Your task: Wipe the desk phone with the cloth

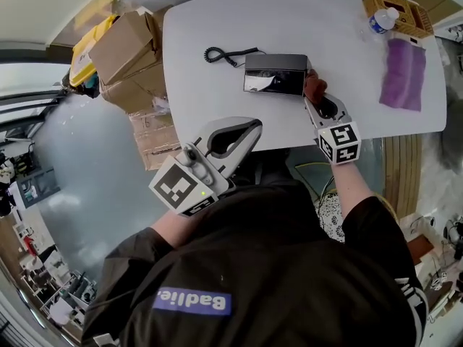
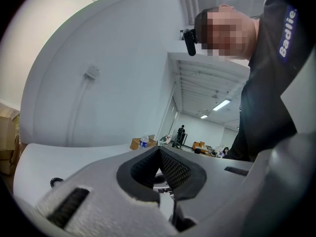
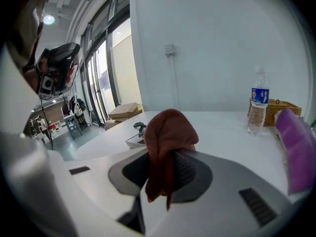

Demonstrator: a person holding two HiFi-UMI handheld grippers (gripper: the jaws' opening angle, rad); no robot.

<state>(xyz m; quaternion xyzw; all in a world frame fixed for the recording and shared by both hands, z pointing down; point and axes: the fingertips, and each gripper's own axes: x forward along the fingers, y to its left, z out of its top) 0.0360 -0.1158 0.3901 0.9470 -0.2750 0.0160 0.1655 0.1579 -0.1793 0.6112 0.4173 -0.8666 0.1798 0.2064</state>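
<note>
The black desk phone (image 1: 273,74) lies on the white table (image 1: 304,20), its coiled cord (image 1: 221,54) trailing to the left. My right gripper (image 1: 313,96) is shut on a dark red cloth (image 1: 315,87), held against the phone's right end. In the right gripper view the cloth (image 3: 169,132) bunches up between the jaws of the right gripper (image 3: 165,149), with the phone (image 3: 136,138) low behind it. My left gripper (image 1: 249,127) hovers at the table's front edge, shut and holding nothing. The pads (image 2: 174,169) meet in the left gripper view.
A purple cloth (image 1: 404,73) lies at the table's right end, beside a wicker basket (image 1: 398,9) and a water bottle (image 1: 382,19). Cardboard boxes (image 1: 130,49) are stacked on the floor left of the table. The bottle (image 3: 256,102) and basket (image 3: 282,110) also show in the right gripper view.
</note>
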